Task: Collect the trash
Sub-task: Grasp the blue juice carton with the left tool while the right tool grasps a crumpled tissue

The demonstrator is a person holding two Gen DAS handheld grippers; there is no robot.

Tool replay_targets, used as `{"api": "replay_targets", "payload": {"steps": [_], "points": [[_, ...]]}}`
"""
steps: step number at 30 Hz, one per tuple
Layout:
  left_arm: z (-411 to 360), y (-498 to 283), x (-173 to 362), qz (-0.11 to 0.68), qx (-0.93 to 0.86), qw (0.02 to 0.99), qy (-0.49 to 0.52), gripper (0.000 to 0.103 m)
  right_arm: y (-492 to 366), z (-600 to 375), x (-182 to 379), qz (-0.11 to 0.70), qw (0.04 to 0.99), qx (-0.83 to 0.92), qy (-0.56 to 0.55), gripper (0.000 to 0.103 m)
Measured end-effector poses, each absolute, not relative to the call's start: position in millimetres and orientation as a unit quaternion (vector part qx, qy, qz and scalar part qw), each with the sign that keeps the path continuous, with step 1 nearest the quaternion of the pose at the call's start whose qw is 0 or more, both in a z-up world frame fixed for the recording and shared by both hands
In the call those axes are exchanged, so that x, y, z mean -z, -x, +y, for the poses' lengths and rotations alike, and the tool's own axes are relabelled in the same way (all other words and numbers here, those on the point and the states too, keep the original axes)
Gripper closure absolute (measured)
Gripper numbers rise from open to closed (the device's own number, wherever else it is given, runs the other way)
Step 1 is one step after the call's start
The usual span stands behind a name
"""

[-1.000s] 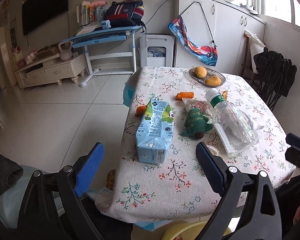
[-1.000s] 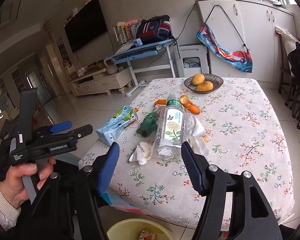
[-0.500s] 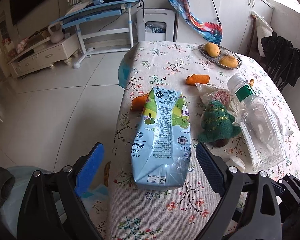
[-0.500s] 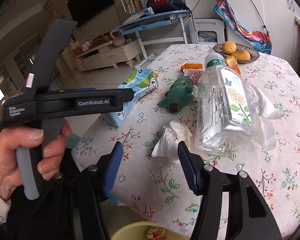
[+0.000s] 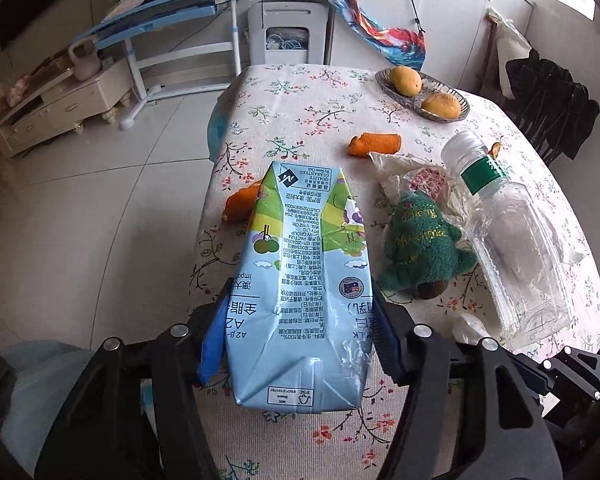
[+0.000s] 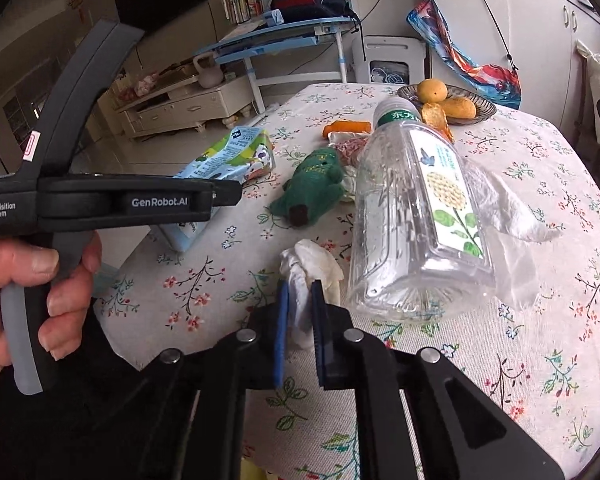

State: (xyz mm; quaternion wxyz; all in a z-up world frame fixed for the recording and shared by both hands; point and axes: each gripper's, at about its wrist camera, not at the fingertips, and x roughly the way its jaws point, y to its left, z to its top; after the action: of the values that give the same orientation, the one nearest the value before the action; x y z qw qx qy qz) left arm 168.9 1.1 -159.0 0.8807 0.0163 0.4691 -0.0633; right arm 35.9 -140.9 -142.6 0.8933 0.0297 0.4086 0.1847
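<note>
Between the closing left gripper [image 5: 298, 320] pads, the milk carton [image 5: 300, 280] base was clamped, partly hidden; the closing right gripper [image 6: 299, 320], angled down, pinched the tissue [image 6: 310, 268].

Near the table's [image 5: 340, 92] far right corner we see a wire basket [image 5: 458, 100] holding two yellow fruits [image 5: 407, 80]. A green knitted toy [image 5: 418, 236] lies mid-table. Beyond the far edge stand a blue desk [image 5: 160, 20] and white cabinets [image 5: 472, 20].
</note>
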Motion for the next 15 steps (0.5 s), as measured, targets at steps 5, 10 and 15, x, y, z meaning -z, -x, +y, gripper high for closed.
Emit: {"api": "replay_targets", "payload": {"steps": [5,10,15], "points": [[5,-155,151,0.454,0.063,0.889,-0.007,0.044,-25,-148,134,0.405,0.892,-0.195,-0.048,0.091],[2,-135,137,0.428,0.061,0.901,-0.017,0.044,-13,-152,124,0.400,0.891,-0.206,-0.061,0.091],[1,-113,120,0.401,0.057,0.914,-0.017,0.044,2,-155,113,0.398,0.887,-0.226,-0.068,0.091]]}}
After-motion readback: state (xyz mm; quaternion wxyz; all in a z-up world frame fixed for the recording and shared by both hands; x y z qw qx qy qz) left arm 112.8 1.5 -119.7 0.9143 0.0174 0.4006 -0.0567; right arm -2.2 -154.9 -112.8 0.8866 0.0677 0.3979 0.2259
